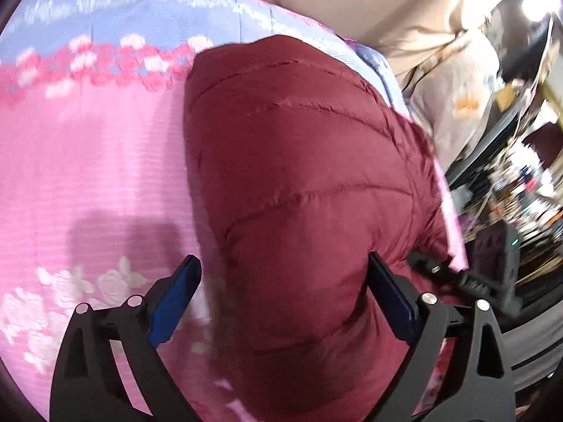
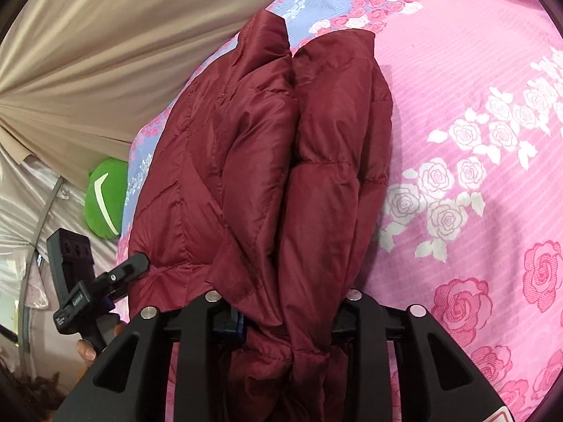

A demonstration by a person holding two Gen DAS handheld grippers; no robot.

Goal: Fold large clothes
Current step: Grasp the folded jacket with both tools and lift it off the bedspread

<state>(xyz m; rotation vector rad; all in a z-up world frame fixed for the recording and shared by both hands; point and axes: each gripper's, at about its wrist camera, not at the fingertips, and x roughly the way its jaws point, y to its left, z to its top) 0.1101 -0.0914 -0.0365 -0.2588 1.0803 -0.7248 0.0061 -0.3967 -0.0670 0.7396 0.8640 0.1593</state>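
A dark red quilted puffer jacket [image 1: 302, 176] lies bunched lengthwise on a pink rose-print bedsheet [image 1: 88, 161]. My left gripper [image 1: 281, 295] is open, its blue-padded fingers [image 1: 174, 302] standing wide on either side of the jacket's near end. In the right wrist view the jacket [image 2: 281, 147] runs away from the camera in two puffy folds. My right gripper [image 2: 285, 320] is shut on the jacket's near end, with fabric bulging over the fingers and hiding the tips. The left gripper [image 2: 116, 277] shows at the jacket's left edge.
The bedsheet [image 2: 475, 140] spreads to the right with white and pink roses. A beige curtain [image 2: 123, 35] hangs along the bed's far side. A green plush [image 2: 105, 204] sits by the bed's edge. Cluttered shelves [image 1: 520, 190] stand at the right of the left wrist view.
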